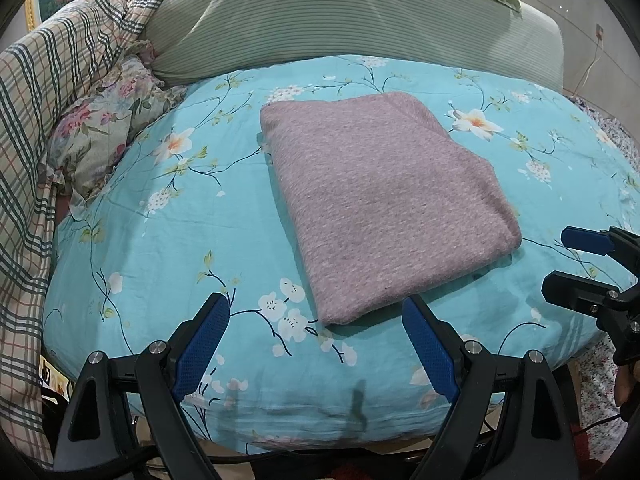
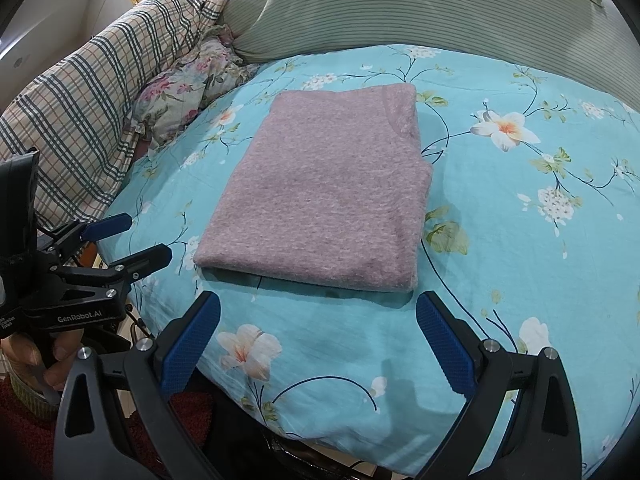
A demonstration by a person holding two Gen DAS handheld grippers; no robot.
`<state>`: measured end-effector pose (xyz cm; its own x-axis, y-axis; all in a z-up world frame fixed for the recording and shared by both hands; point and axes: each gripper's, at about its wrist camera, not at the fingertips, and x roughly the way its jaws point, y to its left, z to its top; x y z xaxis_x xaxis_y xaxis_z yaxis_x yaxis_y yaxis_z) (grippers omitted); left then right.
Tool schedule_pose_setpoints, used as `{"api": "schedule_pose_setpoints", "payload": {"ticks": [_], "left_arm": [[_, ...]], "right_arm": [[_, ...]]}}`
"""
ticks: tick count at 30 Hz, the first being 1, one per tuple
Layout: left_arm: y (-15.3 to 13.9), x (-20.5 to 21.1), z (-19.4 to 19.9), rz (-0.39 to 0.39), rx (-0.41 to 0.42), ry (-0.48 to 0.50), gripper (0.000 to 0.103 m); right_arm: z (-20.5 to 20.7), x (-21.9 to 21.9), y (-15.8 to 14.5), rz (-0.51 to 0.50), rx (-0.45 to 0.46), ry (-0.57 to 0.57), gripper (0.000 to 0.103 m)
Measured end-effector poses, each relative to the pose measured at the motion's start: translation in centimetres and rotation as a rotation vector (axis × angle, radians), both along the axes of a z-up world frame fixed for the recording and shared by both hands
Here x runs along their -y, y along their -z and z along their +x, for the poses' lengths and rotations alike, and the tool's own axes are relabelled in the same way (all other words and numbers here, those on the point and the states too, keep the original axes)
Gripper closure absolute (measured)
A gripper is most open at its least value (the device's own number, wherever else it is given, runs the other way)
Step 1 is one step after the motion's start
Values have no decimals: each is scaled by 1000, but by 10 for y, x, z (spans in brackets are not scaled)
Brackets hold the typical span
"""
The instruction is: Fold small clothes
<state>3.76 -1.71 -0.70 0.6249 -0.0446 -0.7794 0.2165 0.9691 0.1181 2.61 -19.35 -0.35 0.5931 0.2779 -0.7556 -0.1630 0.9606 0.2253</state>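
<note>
Mauve garment (image 1: pixel 384 200), turquoise floral sheet (image 1: pixel 160 248)

The bed (image 1: pixel 168 240), in turquoise floral sheet, carries a folded mauve garment (image 1: pixel 380 200); beyond the garment lies a striped green pillow (image 1: pixel 320 20).

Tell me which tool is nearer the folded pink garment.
Left, narrowly. The left tool sits open just short of the folded pink garment, at its near corner. The right tool is open too, a little back from its near edge.

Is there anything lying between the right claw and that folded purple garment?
Nothing but bedding. In the right wrist view, only a strip of turquoise floral sheet separates the open right claw from the folded purple garment. The claw touches neither.
</note>
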Motion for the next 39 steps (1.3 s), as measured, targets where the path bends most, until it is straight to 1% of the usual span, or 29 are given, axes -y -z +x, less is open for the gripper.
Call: {"api": "schedule_pose_setpoints", "payload": {"ticks": [39], "left_arm": [[-6,3,4,-8,9,10,14]], "right_arm": [[2,-3,-5,0,5,-1,5]]}}
